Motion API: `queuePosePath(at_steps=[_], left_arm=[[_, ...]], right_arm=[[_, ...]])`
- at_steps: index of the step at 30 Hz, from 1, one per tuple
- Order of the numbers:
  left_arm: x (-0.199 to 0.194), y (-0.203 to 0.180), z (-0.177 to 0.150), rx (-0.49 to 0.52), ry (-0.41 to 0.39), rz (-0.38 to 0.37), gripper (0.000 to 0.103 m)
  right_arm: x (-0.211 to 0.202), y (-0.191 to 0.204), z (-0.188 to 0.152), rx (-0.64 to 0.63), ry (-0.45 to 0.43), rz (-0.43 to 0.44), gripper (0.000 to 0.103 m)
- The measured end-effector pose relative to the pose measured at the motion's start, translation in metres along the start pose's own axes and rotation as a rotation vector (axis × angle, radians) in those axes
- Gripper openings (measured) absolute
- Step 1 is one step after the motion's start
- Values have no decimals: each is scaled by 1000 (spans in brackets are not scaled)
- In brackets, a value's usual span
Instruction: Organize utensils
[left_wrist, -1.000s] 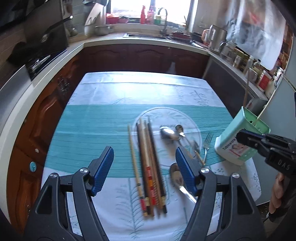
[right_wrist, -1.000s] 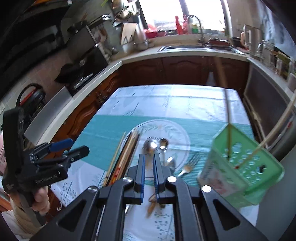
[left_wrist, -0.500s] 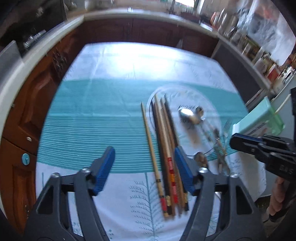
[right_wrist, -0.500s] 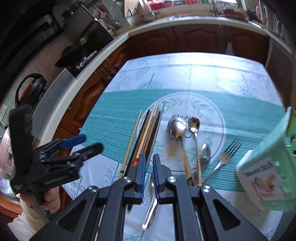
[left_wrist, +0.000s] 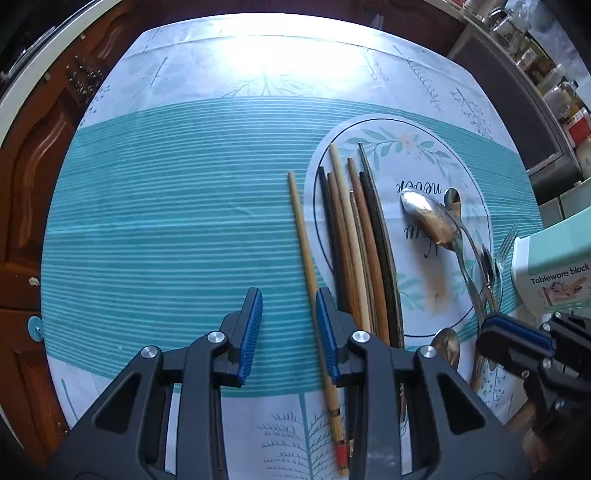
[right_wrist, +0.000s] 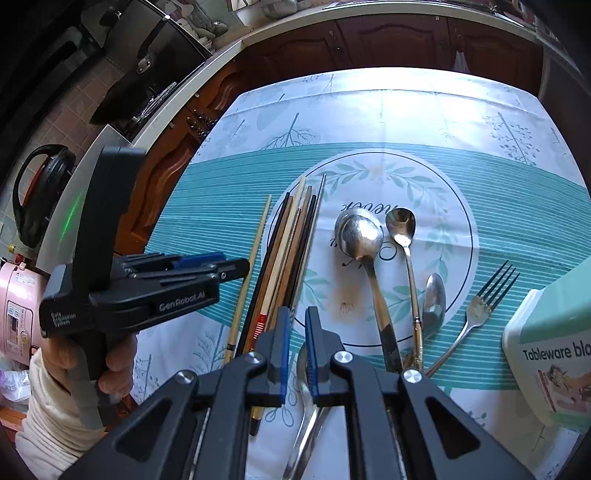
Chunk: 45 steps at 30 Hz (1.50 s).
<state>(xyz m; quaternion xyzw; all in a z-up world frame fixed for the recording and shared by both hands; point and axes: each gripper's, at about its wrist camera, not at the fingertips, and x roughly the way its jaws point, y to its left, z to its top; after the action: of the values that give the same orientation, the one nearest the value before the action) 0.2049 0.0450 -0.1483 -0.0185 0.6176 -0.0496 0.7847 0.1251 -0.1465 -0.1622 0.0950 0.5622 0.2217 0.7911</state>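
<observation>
A single pale chopstick (left_wrist: 304, 251) (right_wrist: 255, 251) lies left of a bundle of several darker chopsticks (left_wrist: 354, 251) (right_wrist: 291, 251) on the tablecloth. My left gripper (left_wrist: 288, 332) (right_wrist: 236, 267) is open and low over the cloth, and the pale chopstick runs along its right finger (left_wrist: 327, 332). A big spoon (right_wrist: 360, 236), a small spoon (right_wrist: 400, 225), a third spoon (right_wrist: 434, 295) and a fork (right_wrist: 484, 299) lie to the right. My right gripper (right_wrist: 297, 350) (left_wrist: 517, 343) is shut and holds nothing. It hovers above another spoon (left_wrist: 447, 345).
A mint green tableware holder (right_wrist: 554, 339) (left_wrist: 554, 266) stands at the table's right edge. Brown cabinets (left_wrist: 33, 177) and a counter run along the left. A pink appliance (right_wrist: 14, 314) sits beyond a person's hand (right_wrist: 114, 362) holding the left gripper.
Both grippers dropped toward the table. The left one narrowed its opening and shifted left until the pale chopstick lay against its right finger. The right one moved away from the holder, over the utensils.
</observation>
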Motion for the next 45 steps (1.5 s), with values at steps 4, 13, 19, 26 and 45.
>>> queuePosePath(at_steps=[4, 13, 19, 26, 45], left_arm=[[5, -17, 2, 63, 10, 94, 27], [5, -35, -3, 119, 46, 132, 10], [-2, -26, -17, 75, 28, 75, 4], [-2, 0, -17, 7, 31, 14, 4], [-15, 39, -25, -62, -5, -30, 4]], right_arm=[[4, 0, 1, -2, 3, 4, 8], [3, -4, 0, 4, 1, 15, 8], [6, -5, -1, 10, 14, 28, 8], [8, -4, -2, 4, 26, 31, 8], [35, 16, -4, -24, 84, 51, 8]])
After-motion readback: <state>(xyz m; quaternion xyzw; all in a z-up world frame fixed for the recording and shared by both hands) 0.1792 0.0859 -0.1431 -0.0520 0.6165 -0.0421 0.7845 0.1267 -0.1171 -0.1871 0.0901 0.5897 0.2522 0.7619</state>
